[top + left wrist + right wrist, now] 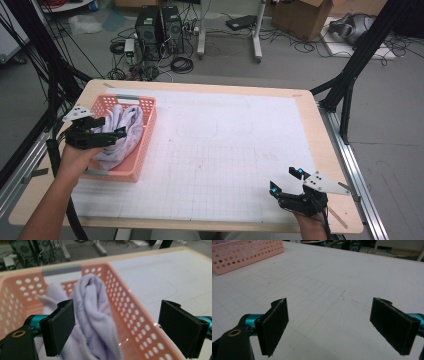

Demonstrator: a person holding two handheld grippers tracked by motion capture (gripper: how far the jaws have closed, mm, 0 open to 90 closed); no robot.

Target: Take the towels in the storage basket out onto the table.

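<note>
Beyond the desk's far edge, grey floor carries black computer towers, tangled cables, brown cardboard box.

A lab: computer towers, floor cables, gridded table, black rig frame.

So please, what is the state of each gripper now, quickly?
Left gripper: open, fingers spread at the pink basket, around the white cloth, not clamped on it.
Right gripper: open, holding nothing, over the table.
</note>
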